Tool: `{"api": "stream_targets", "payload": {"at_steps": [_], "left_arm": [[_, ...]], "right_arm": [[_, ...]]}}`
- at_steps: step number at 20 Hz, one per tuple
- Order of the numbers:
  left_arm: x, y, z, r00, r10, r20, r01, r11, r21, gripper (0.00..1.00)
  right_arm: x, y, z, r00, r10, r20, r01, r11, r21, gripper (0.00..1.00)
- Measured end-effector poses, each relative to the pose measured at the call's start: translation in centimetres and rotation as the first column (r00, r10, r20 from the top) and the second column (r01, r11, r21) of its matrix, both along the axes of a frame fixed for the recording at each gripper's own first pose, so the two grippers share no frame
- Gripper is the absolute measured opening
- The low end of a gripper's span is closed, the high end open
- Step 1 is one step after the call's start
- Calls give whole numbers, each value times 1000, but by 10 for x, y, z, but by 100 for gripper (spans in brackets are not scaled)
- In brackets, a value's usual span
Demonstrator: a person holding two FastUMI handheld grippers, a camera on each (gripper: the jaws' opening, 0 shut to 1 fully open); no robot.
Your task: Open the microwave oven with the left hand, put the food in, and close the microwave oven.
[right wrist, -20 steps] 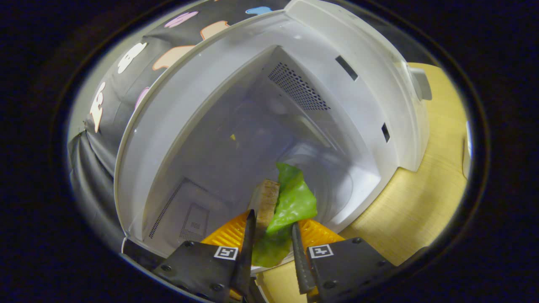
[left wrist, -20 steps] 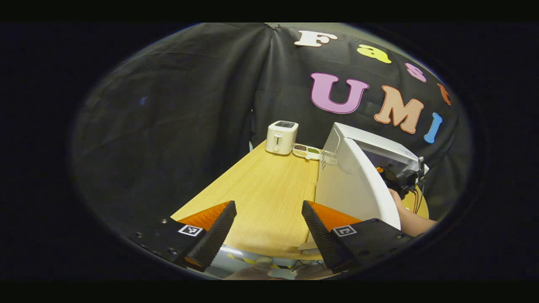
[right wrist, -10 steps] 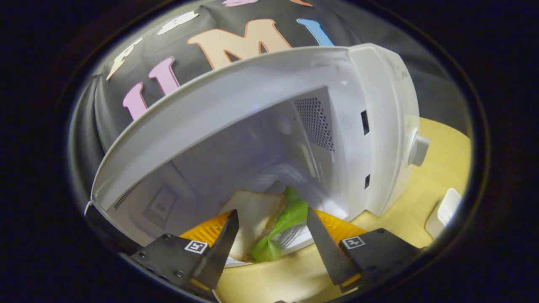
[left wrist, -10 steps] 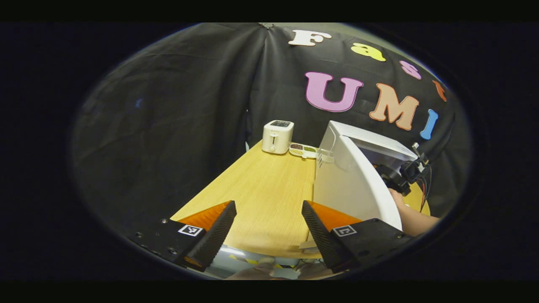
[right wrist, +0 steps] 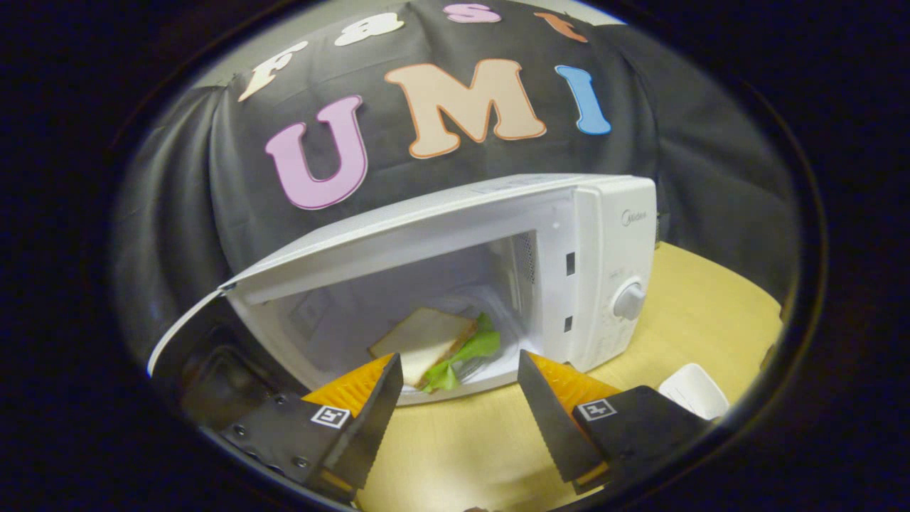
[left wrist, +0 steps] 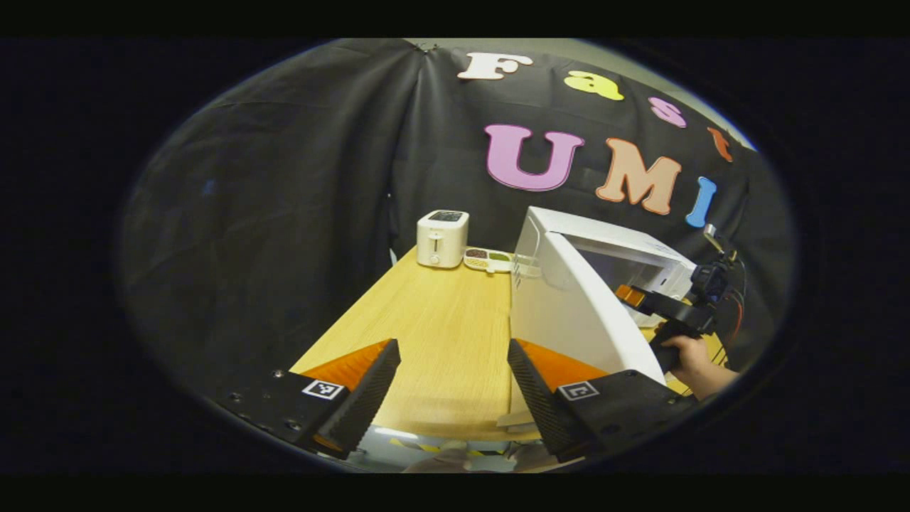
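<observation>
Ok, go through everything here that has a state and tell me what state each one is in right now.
Microwave: upright on the table, cavity exposed.
Microwave door: swung open.
Sandwich: lying inside the microwave, released.
Left gripper: open, holding nothing.
Right gripper: open, holding nothing, outside the cavity.
Toaster: upright at the table's far end.

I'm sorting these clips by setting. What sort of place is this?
Probably a mock kitchen counter set up in a recording booth: a white microwave oven with its door open and a sandwich with green lettuce inside, and a small white toaster, all on a light wooden table against a black cloth wall.
</observation>
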State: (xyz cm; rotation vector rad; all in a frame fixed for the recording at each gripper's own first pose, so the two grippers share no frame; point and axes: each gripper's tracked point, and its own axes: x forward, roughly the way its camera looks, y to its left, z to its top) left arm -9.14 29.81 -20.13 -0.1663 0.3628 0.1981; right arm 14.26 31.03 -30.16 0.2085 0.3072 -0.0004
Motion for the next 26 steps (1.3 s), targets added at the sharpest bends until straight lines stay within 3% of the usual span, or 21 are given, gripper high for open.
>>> {"api": "stream_targets", "payload": {"at_steps": [5, 10, 12, 13, 16, 17, 18, 19, 20, 21, 22, 25, 26], "left_arm": [[2, -9, 4, 997, -81, 19, 81, 996, 24, 89], [6, -22, 5, 984, -176, 32, 174, 984, 50, 64], [7, -30, 4, 978, -207, 28, 206, 978, 43, 50], [8, -35, 2, 974, -226, 24, 225, 974, 38, 34], [10, -42, 0, 964, -265, 18, 264, 963, 44, 22], [12, -41, -1, 963, -269, 14, 268, 962, 52, 0], [11, -44, -2, 958, -286, 8, 285, 957, 52, 7], [12, -49, -5, 954, -301, 3, 300, 952, 54, 1], [13, -50, -6, 950, -313, 2, 312, 948, 59, 1], [14, -52, -6, 946, -325, -2, 324, 944, 61, 1], [14, -56, -8, 941, -337, -8, 337, 940, 61, 2], [17, -65, -10, 928, -372, -26, 373, 925, 71, 1], [18, -68, -10, 923, -385, -29, 386, 919, 77, 1]], "right_arm": [[-63, -1, 26, 999, 50, 4, -50, 995, -89, 99], [-109, -23, 58, 999, 13, 31, -10, 996, -90, 99], [-122, -37, 72, 999, -17, 49, 22, 995, -99, 99], [-127, -43, 79, 998, -31, 56, 36, 994, -102, 99], [-139, -69, 92, 994, -83, 76, 92, 988, -121, 99], [-142, -76, 98, 991, -103, 84, 113, 986, -124, 99], [-145, -83, 102, 988, -122, 92, 133, 983, -124, 99], [-148, -90, 107, 985, -145, 97, 157, 980, -122, 99], [-150, -98, 111, 980, -169, 102, 180, 976, -118, 99], [-152, -105, 114, 975, -193, 107, 205, 972, -113, 91], [-153, -113, 117, 970, -216, 112, 228, 968, -106, 99], [-160, -131, 118, 957, -271, 103, 280, 956, -89, 100], [-162, -137, 119, 953, -286, 100, 295, 952, -87, 91]]}}
